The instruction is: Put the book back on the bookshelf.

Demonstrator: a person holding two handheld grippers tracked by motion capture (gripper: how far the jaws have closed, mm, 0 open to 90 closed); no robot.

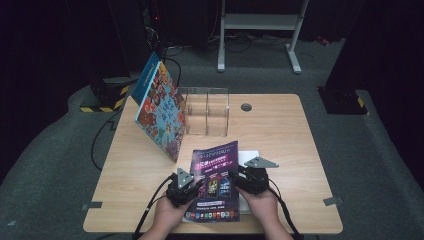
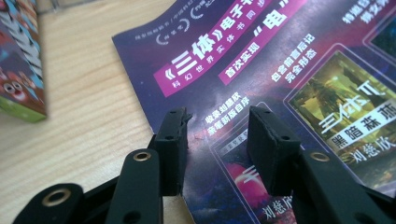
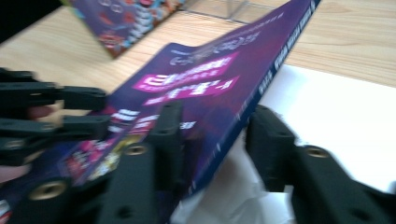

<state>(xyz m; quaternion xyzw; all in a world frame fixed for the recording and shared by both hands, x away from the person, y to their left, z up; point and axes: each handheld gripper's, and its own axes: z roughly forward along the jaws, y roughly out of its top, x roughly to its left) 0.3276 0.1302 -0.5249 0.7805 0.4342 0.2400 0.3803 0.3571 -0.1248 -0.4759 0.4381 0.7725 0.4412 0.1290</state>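
Left gripper (image 1: 186, 189): jaws spread, low over purple booklet's (image 1: 215, 182) left edge.
Right gripper (image 1: 248, 178): jaws apart, straddling its raised right edge (white sheet (image 3: 355, 116) beneath).
Booklet: table (image 1: 280, 130) front, between both hands.

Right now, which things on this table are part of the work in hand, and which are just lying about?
In the work:
purple book, its right edge lifted
left claw, open over the cover
right claw, open around the raised edge
white sheet under the book

Lying about:
colourful picture book, leaning by the clear plastic stand
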